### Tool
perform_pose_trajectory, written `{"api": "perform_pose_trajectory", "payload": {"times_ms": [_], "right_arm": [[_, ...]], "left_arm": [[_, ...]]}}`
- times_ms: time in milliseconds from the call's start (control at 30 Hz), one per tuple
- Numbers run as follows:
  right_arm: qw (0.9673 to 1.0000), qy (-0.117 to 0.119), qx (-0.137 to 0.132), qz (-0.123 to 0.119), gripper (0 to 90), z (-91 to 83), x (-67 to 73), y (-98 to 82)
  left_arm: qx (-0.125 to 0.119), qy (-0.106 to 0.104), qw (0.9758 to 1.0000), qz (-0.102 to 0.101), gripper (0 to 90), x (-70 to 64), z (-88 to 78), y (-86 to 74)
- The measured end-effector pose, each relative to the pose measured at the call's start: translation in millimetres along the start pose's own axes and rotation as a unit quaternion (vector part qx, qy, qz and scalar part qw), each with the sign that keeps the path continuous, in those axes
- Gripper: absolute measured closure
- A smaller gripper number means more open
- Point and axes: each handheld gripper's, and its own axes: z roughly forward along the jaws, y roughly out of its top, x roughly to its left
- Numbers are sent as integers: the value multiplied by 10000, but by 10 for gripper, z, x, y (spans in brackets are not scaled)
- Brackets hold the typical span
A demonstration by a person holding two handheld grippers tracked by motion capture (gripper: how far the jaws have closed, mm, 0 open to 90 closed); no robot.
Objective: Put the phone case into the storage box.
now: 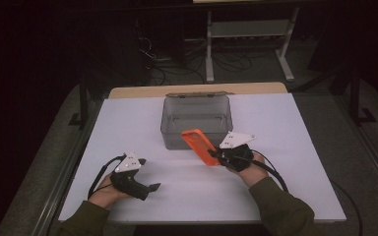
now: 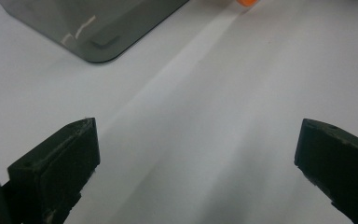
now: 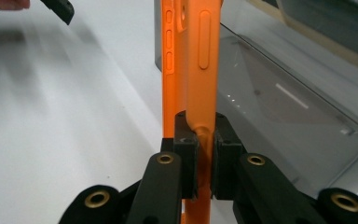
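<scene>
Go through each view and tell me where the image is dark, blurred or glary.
High view: room behind the table is nearly black, white top evenly lit. Left gripper view: soft focus, a pale streak crosses the table, faint reflection on the grey box. Right gripper view: orange phone case sharp, far left background smeared.

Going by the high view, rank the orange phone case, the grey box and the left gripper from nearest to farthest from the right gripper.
1. orange phone case: clamped in the right gripper, in front of the box.
2. grey box: just beyond the case, mid-table.
3. left gripper: across the table at the left, near the front edge.
</scene>
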Motion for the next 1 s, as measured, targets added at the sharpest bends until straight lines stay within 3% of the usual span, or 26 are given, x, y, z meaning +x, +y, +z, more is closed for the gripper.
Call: {"api": "perform_pose_trajectory", "payload": {"times_ms": [367, 1000], "right_arm": [[9985, 205, 36, 504, 822, -8, -82, -22], [9983, 198, 75, 536, 820, -127, -119, 104]], "left_arm": [[-1, 4, 10000, -4, 0, 0, 1, 0], [-16, 22, 10000, 34, 0, -13, 6, -4]]}}
